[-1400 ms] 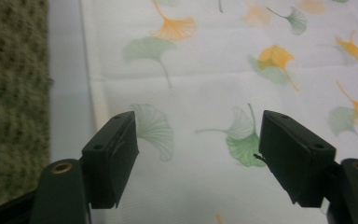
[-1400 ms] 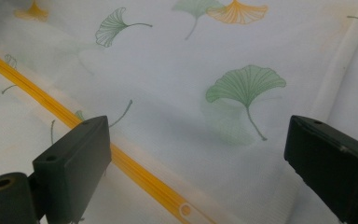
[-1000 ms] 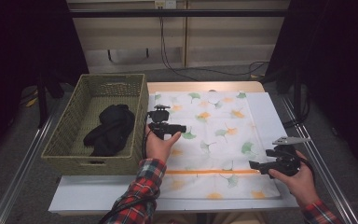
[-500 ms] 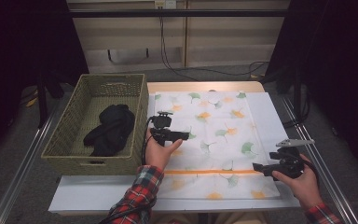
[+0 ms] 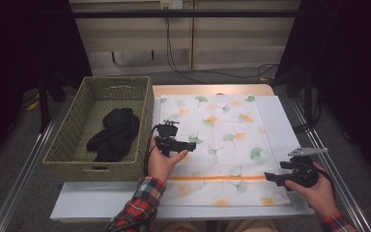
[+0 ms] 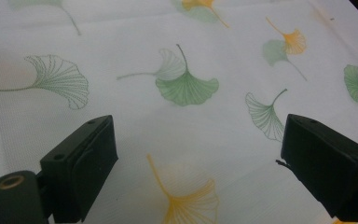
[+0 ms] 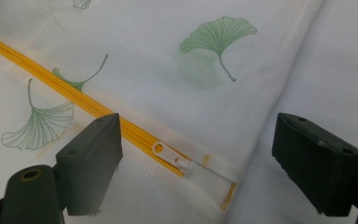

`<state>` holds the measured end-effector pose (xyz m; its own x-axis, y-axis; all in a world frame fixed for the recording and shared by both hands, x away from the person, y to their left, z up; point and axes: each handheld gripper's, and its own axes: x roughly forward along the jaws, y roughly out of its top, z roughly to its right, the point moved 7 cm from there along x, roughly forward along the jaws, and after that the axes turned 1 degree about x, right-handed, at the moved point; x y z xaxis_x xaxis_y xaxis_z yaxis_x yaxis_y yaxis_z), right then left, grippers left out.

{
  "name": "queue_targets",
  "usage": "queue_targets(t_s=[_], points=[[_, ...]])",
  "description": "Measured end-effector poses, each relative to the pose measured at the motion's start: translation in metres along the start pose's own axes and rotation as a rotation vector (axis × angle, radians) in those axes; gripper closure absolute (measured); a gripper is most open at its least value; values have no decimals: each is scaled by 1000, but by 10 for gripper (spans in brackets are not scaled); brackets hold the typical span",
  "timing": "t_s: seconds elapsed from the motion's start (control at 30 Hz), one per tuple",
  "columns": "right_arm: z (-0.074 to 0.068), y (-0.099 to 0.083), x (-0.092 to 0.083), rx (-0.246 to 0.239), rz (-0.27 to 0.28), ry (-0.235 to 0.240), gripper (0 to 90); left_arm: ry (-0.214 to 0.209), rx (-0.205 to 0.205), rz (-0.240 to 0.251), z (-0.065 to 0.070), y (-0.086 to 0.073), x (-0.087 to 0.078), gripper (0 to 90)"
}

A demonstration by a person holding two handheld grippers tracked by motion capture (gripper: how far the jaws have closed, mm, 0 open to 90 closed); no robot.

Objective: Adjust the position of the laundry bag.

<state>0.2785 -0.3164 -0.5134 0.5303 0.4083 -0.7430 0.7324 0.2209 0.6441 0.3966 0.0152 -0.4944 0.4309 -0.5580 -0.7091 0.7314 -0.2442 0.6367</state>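
Both tools released | right tool [image 7: 196,163] closing, astride zipper pull [image 7: 170,155] at bag [image 5: 222,140] edge

We see a pale panelled wall [image 5: 232,38] behind, black cables [image 5: 174,53] hanging down it. Grey floor [image 5: 9,159] flanks our white table [image 5: 96,203]; the sides lie dark.

A woven basket [image 5: 70,145] stands at the left end of the surface [image 5: 101,200], its long side against the surface's edge. Inside the basket lies a bundle of black cloth [image 5: 113,133], nearer its right wall. Behind the basket, on the floor, black cables [image 5: 212,73] trail from a wall socket [image 5: 170,4] above.
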Motion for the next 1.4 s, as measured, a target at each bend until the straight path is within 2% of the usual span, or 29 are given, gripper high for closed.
queue_targets(t_s=[0.07,0.2,0.27,0.3,0.37,0.53,0.57,0.63,0.77,0.9,1.03,1.17,1.2,1.3,1.37,1.4], points=[[1,0,0,-5,19,17,203,-2,5,4,0,-1,0,99],[3,-3,-1,3,23,8,226,-32,-6,2,1,-5,0,99],[4,-4,-1,-11,30,8,230,-33,-1,-9,2,-5,2,99],[5,-4,-1,-11,35,0,258,-32,6,-5,3,-5,2,97],[4,-5,-3,4,42,13,304,-36,11,-6,5,-4,1,97],[7,-10,-3,16,22,2,346,-50,2,-6,4,-4,1,97],[7,-13,-3,20,-2,0,371,-49,7,-11,4,-4,1,97],[8,-15,-3,22,-4,-2,404,-50,2,-10,5,-4,3,97],[8,-16,-7,33,-9,-10,452,-51,26,-32,9,-6,7,96],[10,-20,-8,56,-16,-21,482,-57,33,-47,12,-7,10,96],[11,-21,-10,60,-15,-37,519,-52,40,-42,14,-6,11,96],[6,-24,-11,68,-30,-15,617,-49,34,-38,16,-6,10,97],[4,-24,-11,79,-36,-5,619,-48,44,-45,15,-6,10,97],[2,-25,-11,57,-43,-21,654,-48,44,-48,16,-7,10,99],[3,-25,-11,48,-52,-42,730,-51,38,-44,17,-7,10,99],[3,-25,-11,59,-50,-53,770,-52,43,-47,17,-7,10,100]])
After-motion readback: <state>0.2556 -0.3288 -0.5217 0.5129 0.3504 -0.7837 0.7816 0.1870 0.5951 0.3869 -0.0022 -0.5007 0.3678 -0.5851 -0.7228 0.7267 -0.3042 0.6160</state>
